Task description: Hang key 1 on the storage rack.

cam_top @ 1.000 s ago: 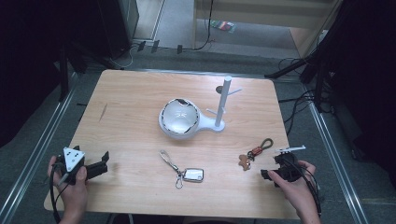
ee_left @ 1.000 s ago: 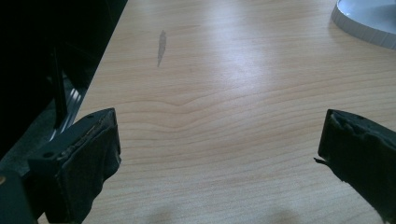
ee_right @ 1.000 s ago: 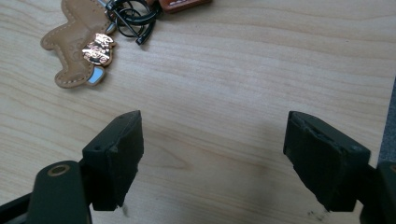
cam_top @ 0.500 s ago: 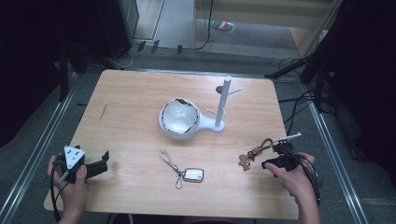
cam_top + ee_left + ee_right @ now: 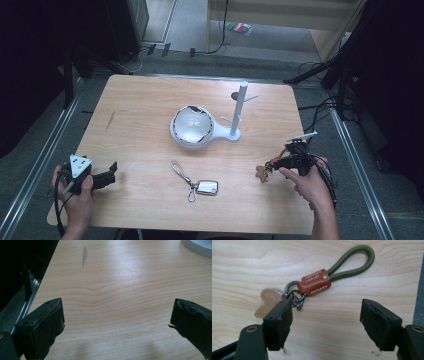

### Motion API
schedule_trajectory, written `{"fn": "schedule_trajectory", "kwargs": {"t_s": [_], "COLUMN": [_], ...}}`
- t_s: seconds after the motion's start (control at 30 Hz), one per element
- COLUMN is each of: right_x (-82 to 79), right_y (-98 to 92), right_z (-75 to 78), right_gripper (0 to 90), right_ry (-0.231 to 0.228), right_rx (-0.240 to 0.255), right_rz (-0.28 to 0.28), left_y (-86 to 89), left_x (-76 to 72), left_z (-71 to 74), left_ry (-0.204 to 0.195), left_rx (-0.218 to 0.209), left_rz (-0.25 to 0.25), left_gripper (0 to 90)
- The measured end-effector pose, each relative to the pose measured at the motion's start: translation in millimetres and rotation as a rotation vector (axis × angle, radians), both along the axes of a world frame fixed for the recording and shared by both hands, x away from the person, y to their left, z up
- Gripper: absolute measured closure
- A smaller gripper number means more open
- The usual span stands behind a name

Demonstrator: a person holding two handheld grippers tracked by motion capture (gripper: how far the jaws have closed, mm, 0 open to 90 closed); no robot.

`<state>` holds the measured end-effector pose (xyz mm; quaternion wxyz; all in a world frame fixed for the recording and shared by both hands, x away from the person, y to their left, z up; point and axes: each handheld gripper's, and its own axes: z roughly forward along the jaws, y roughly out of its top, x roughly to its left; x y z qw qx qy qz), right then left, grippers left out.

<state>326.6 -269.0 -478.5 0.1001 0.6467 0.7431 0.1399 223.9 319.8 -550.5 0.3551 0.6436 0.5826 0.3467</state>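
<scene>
Hovering over the table (image 5: 150,100), the right gripper (image 5: 325,322) has its jaws apart with nothing between them, though they have just been closing. The brown-tagged keychain (image 5: 314,283) with its green cord loop lies just beyond its tips, the metal rings beside one jaw. Farther out from it, the car key fob (image 5: 206,187), then the white mug tree (image 5: 239,112). The left gripper (image 5: 117,322) gapes wide, holding nothing.

Around your wooden table (image 5: 150,100) you have grey floor (image 5: 350,165); cables (image 5: 320,107) trail right of it, dark equipment (image 5: 120,25) stands beyond it.
</scene>
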Motion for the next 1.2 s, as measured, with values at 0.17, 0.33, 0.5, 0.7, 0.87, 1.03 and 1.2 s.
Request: {"fn": "schedule_trajectory", "kwargs": {"t_s": [0.17,0.33,0.5,0.7,0.87,1.03,1.2], "right_x": [6.0,12.2,20.6,35.0,41.2,43.2,45.4], "right_y": [-5.5,-4.2,0.6,5.2,1.7,1.3,-1.0], "right_z": [2.7,1.7,-0.7,-1.5,-10.6,-17.4,-21.6], "right_gripper": [33.5,39.6,43.7,48.4,50.4,51.2,52.8], "right_ry": [0.03,0.077,0.129,0.158,0.177,0.187,0.18], "right_rx": [0.091,0.17,0.166,0.149,0.146,0.144,0.165], "right_rz": [-0.108,-0.164,-0.197,-0.241,-0.275,-0.285,-0.308], "left_y": [1.5,0.9,2.4,3.1,2.7,2.5,2.4], "left_x": [0.8,1.2,1.5,1.4,2.0,2.5,2.8], "left_z": [0.0,-0.2,-0.1,-0.1,-0.4,-0.6,-0.6], "left_ry": [0.007,0.005,0.011,0.011,0.013,0.013,0.016], "left_rx": [-0.011,-0.008,-0.022,-0.03,-0.028,-0.027,-0.026], "left_rz": [0.001,0.005,0.012,0.011,0.009,0.009,0.01], "left_gripper": [0.0,0.0,0.0,0.0,0.0,0.0,0.0]}}
